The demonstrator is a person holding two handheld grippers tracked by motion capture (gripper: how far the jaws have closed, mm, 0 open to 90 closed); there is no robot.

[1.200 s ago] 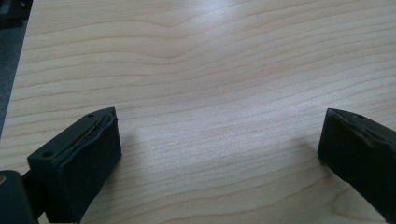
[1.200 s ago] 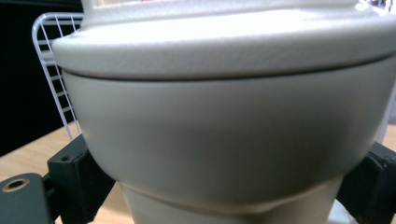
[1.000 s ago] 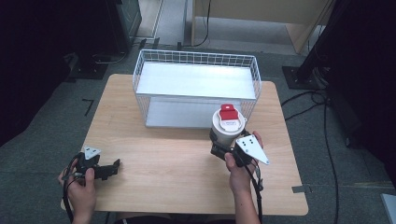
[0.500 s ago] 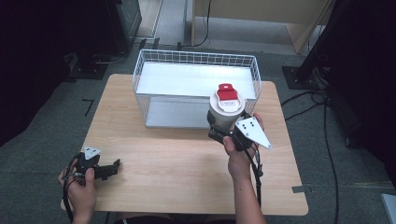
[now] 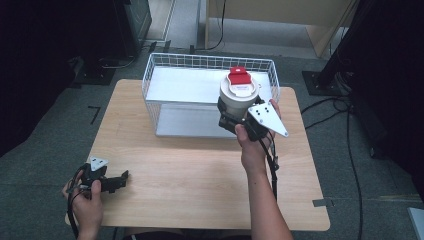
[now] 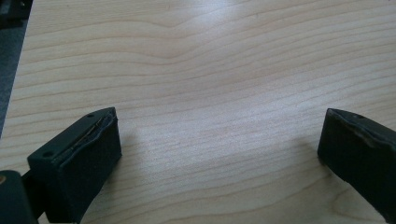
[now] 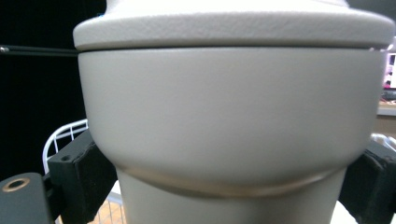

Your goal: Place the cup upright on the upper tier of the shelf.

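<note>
A person stands at the near edge of the tabletop (image 5: 200, 175) with a tool in each hand; the right gripper (image 5: 235, 120) is up in the air, and its jaws are squeezed tight on a big cream cup (image 5: 237, 102); the cup has a white lid (image 5: 240, 91) with a red flap (image 5: 239, 77) on top; the cup stands straight up, and it hangs over the near right part of the white wire basket (image 5: 165, 67), just above its front rim; in the right gripper view the cup (image 7: 233, 126) is very close, with one black jaw pressed on each side of it, low down under its wide top; a bit of the basket wire (image 7: 63, 135) peeks out at the left behind it.

The basket sits at the far edge of the tabletop, in the middle; a flat grey sheet lies in its bottom; I think the cup is not touching the basket, but from up high that is hard to be sure of.

The left gripper (image 5: 117, 181) rests low near the near left corner of the tabletop, well apart from the basket; its jaws are spread wide with nothing between them; in the left gripper view the left gripper (image 6: 219, 149) has just bare wood (image 6: 210, 70) between the two black jaws.
</note>
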